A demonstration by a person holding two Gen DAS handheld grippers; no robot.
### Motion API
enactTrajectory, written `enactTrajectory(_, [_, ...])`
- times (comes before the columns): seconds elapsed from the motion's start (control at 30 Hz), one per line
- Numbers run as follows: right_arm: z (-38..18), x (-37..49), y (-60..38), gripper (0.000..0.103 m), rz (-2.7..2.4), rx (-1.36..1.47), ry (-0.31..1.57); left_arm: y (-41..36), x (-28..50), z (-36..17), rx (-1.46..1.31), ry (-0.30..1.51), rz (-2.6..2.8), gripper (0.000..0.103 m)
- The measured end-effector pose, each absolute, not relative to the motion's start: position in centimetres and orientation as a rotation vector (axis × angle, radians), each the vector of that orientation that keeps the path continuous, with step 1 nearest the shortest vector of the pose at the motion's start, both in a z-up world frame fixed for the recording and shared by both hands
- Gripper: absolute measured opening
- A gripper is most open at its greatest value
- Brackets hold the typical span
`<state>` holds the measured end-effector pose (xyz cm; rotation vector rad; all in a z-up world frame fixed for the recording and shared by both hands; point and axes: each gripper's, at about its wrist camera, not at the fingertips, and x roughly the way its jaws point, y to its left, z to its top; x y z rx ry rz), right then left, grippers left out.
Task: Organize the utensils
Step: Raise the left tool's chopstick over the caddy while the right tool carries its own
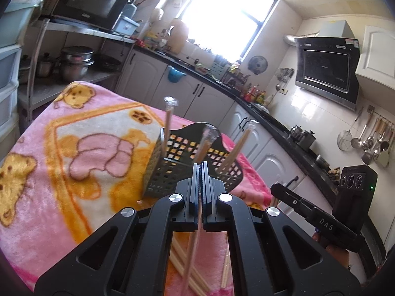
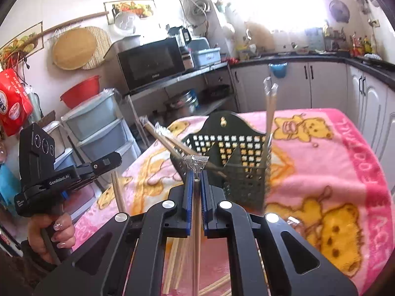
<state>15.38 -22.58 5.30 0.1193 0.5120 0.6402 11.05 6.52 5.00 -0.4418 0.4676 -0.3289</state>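
A black perforated utensil basket (image 1: 172, 165) stands on a pink bear blanket (image 1: 74, 148); it also shows in the right wrist view (image 2: 237, 162). Wrapped chopstick pairs (image 1: 169, 120) stand in its compartments, also seen from the right (image 2: 270, 108). My left gripper (image 1: 201, 166) is shut on a wrapped chopstick pair (image 1: 206, 143), just before the basket. My right gripper (image 2: 196, 172) is shut on another wrapped chopstick pair (image 2: 196, 222), its wrapper end poking out near the basket's front wall. More wrapped pairs (image 1: 180, 256) lie on the blanket beneath the grippers.
Kitchen cabinets and a dark counter (image 1: 222, 83) run behind the table. A microwave (image 2: 150, 61) sits on a metal shelf with pots below. Plastic drawers (image 2: 98, 128) stand at the left. The other gripper shows in each view (image 1: 321, 217), (image 2: 61, 172).
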Motion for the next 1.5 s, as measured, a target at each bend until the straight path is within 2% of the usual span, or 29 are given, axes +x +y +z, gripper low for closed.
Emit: enactTrajectory(1.5, [9.0,14.4,-27.9,0.006,0.536,0.192,0.325,-2.4,15.3,11.4,-0.284,0.387,-0.536,0.0])
